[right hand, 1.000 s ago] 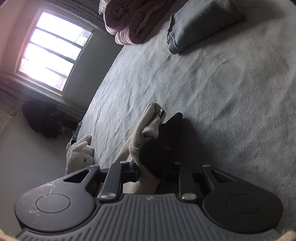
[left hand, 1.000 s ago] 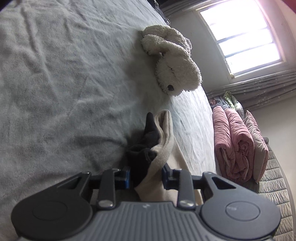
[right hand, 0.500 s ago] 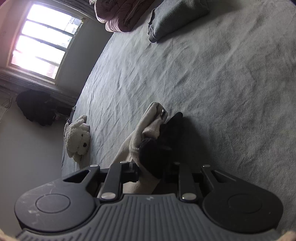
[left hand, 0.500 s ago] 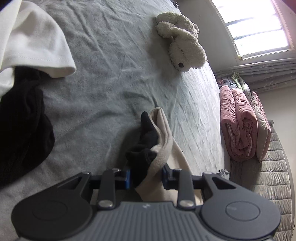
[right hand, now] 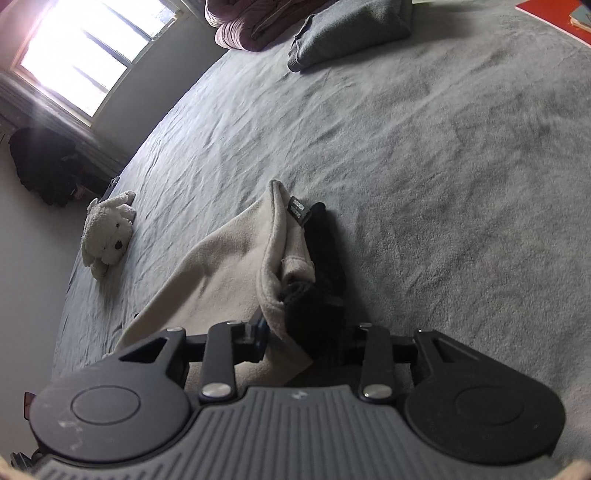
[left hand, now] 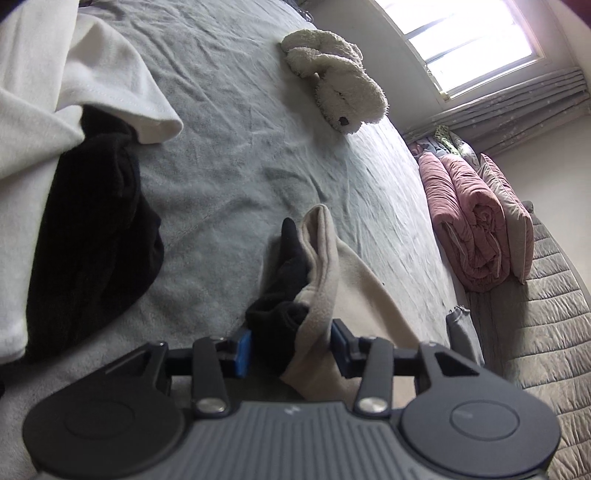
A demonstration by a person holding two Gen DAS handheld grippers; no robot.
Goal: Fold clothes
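On the grey fleece bedspread [right hand: 424,155], we find the left gripper [left hand: 291,349] and right gripper [right hand: 308,339] each clamped on the beige-and-black fleece garment [right hand: 229,258]. Risk: bunched black lining slipping free. Since a second ago, a white-and-black clothes pile [left hand: 74,155] entered the left view.

There's a fluffy white stuffed dog [left hand: 338,83] flopped on my grey bed cover [left hand: 229,155] right under the bright window [left hand: 476,37]. Past the edge of the bed I've got a rolled-up pink blanket [left hand: 467,218] leaning against a pillow on a quilted grey mat [left hand: 546,314]. Over on the other side there's a dark bag [right hand: 44,166] on the floor below the window and something red [right hand: 550,14] at the far corner.
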